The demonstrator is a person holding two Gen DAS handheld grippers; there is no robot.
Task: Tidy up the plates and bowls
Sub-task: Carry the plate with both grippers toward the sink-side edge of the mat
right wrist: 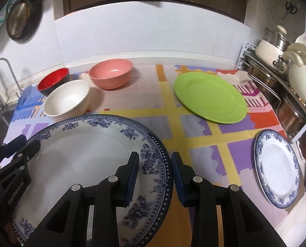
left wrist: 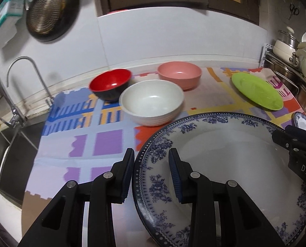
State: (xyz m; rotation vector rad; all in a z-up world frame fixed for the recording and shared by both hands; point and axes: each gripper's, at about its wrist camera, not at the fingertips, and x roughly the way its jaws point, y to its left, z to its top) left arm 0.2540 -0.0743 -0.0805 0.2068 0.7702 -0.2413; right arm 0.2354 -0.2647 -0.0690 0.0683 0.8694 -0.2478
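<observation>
Sink and tap (left wrist: pixel 15 94) sit at far left of the left wrist view, then the patterned mat (left wrist: pixel 103 144). Mid-frame you have three bowls clustered: red bowl (left wrist: pixel 110 84), white bowl (left wrist: pixel 151 105) in front of it, pink bowl (left wrist: pixel 179 76) behind. Green plate (left wrist: pixel 256 91) lies further right, well apart from the bowls.

Large blue-patterned plate (left wrist: pixel 225 164) fills the lower right of that view. Your left gripper (left wrist: pixel 150 173) pinches its left rim, one pad outside the edge, one pad on the inner face. Your right gripper (right wrist: pixel 155 177) does the same on the opposite rim in the right wrist view, where the plate fills the lower left. Both claws are narrowed onto the rim, not spread. The plate looks clear of the mat, tilted slightly, carried between both hands.

Small blue-patterned plate (right wrist: pixel 276 168) lies flat at lower right of the right wrist view, near the pot rack (right wrist: pixel 276 94). It sits to the right of the carried plate, on your right gripper's side. Likely target is a stack there or on the green plate, up and to the right; either way the load goes rightward, right hand leading.
</observation>
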